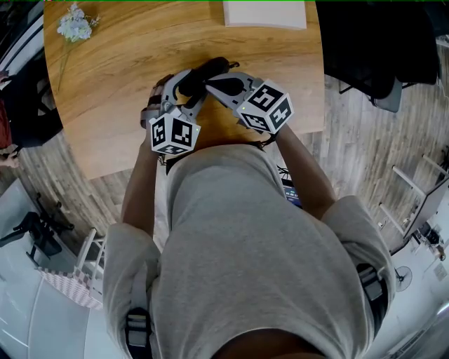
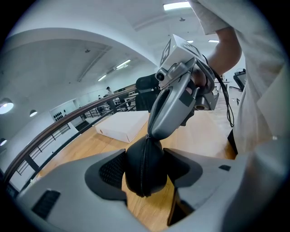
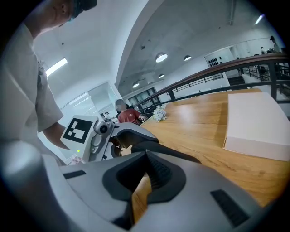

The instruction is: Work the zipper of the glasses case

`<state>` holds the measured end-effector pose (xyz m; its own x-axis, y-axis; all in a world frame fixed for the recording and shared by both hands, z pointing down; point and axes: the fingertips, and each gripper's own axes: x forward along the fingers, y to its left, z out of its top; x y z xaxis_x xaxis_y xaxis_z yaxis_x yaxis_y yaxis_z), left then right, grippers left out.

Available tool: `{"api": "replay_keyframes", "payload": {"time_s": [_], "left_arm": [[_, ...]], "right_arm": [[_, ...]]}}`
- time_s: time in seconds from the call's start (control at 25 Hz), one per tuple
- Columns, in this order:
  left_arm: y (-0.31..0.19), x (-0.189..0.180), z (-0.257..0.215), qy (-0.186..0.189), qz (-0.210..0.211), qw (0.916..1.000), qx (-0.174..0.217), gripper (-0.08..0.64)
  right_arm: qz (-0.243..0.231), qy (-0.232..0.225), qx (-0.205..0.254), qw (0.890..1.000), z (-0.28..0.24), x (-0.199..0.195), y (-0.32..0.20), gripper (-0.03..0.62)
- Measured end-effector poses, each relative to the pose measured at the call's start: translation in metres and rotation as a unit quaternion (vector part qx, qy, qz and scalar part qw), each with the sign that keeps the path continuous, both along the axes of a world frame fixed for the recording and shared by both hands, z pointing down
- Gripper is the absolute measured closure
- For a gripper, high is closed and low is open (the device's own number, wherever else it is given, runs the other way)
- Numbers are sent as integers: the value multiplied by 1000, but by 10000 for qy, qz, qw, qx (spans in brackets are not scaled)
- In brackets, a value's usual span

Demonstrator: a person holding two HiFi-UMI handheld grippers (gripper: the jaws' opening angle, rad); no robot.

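Note:
A black glasses case (image 2: 144, 168) stands on end between the pads of my left gripper (image 2: 145, 171), which presses on both its sides. Its zipper (image 2: 143, 158) runs up the edge that faces the camera. My right gripper (image 2: 148, 135) comes down from above with its tips shut at the top end of the zipper, on the small pull. In the head view both grippers meet over the table's near edge, left gripper (image 1: 188, 85) and right gripper (image 1: 209, 84) at the case (image 1: 214, 68). In the right gripper view the right gripper (image 3: 146, 154) has its jaws together.
The round wooden table (image 1: 105, 91) carries a white box (image 1: 264, 12) at the far edge and a small bunch of pale flowers (image 1: 75, 24) at the far left. A black chair (image 1: 379, 49) stands to the right. A person in red (image 3: 129, 115) sits beyond the table.

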<state>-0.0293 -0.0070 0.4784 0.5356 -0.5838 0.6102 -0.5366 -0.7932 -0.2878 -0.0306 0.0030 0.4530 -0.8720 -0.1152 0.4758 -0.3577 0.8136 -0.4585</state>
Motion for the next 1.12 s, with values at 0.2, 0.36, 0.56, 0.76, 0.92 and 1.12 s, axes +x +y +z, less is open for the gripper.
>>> {"api": "replay_keyframes", "payload": {"time_s": [0.2,0.36,0.56,0.76,0.92,1.12], "left_arm": [[-5,2,-11,404,-122,9988,261,285],[-5,5,-10,639,-97,9976,254,284],[2,12,-25,920,190,9949,366,283],[3,13,-26,853,136,9959,280,284],[3,9,-12,525,105,9985,76,285],[3,8,-6,402,121,9991,6,288]], "right_arm": [[72,-246,-98,9996,-11,4,-5,568],[34,-438,-202,9988,-19,9,-5,568],[194,-694,-445,9964,-22,23,-12,568],[275,-612,-495,9965,-16,25,-16,568],[212,-393,-388,9982,-9,21,-11,568],[196,-331,-285,9989,-14,17,-5,568]]}}
